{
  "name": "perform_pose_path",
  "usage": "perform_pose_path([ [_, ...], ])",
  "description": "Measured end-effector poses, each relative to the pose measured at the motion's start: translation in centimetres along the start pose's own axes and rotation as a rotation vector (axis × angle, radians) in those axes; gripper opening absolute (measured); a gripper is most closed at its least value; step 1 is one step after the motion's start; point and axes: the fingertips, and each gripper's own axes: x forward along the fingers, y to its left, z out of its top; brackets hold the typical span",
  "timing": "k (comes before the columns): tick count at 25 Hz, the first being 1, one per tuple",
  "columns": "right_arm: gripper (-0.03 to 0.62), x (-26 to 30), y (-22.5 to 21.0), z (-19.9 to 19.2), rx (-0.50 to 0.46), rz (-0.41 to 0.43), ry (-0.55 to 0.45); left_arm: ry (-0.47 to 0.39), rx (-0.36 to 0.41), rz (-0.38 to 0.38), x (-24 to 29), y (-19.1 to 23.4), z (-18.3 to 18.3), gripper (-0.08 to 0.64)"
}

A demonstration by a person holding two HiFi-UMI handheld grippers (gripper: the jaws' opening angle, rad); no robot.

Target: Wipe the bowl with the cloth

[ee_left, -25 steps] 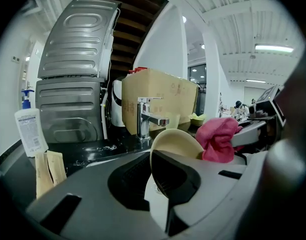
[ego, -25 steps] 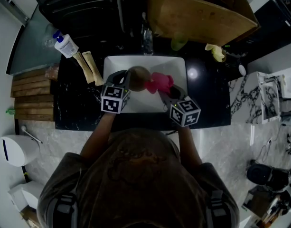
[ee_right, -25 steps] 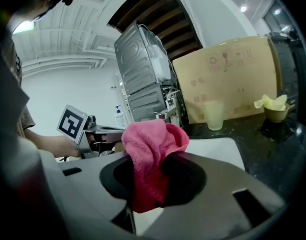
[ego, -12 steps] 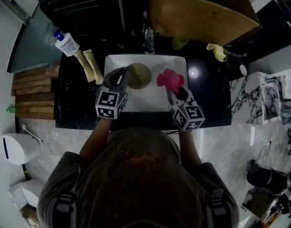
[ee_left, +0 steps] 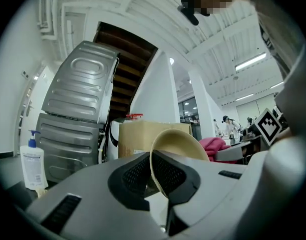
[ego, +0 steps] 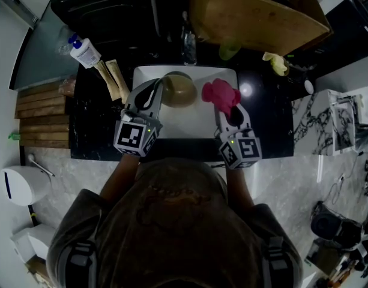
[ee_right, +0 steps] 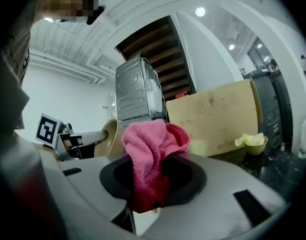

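A tan bowl [ego: 178, 90] is held tilted over the white sink [ego: 190, 122], its rim pinched in my left gripper [ego: 158, 89]. In the left gripper view the bowl [ee_left: 177, 144] stands on edge between the jaws. To the bowl's right, my right gripper [ego: 227, 108] is shut on a bunched pink cloth [ego: 219, 93], which is apart from the bowl. The right gripper view shows the cloth [ee_right: 150, 156] hanging from the jaws, with the bowl [ee_right: 111, 137] off to the left.
A soap bottle [ego: 83, 54] and two tan packets [ego: 110, 81] lie left of the sink on the black counter [ego: 87, 134]. A cardboard box [ego: 250, 14] stands behind the sink. A small bowl with a yellow thing [ego: 275, 65] sits at the back right.
Both grippers have drawn apart: the cloth, which was against the bowl, has moved right and away. The bowl has shifted slightly back and tilted.
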Motion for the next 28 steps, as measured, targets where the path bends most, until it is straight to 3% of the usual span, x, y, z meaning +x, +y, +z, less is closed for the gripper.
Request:
perform_pose_path([
  [8,0.109,-0.2,0.8,2.0,-0.014,-0.01,-0.068,-0.092,0.025,0.0,-0.6,-0.3,2.7,0.02],
  [28,0.106,-0.1,1.4,2.7,-0.045,-0.005,-0.07,-0.064,-0.017,0.05,-1.1,0.7,1.7,0.021],
])
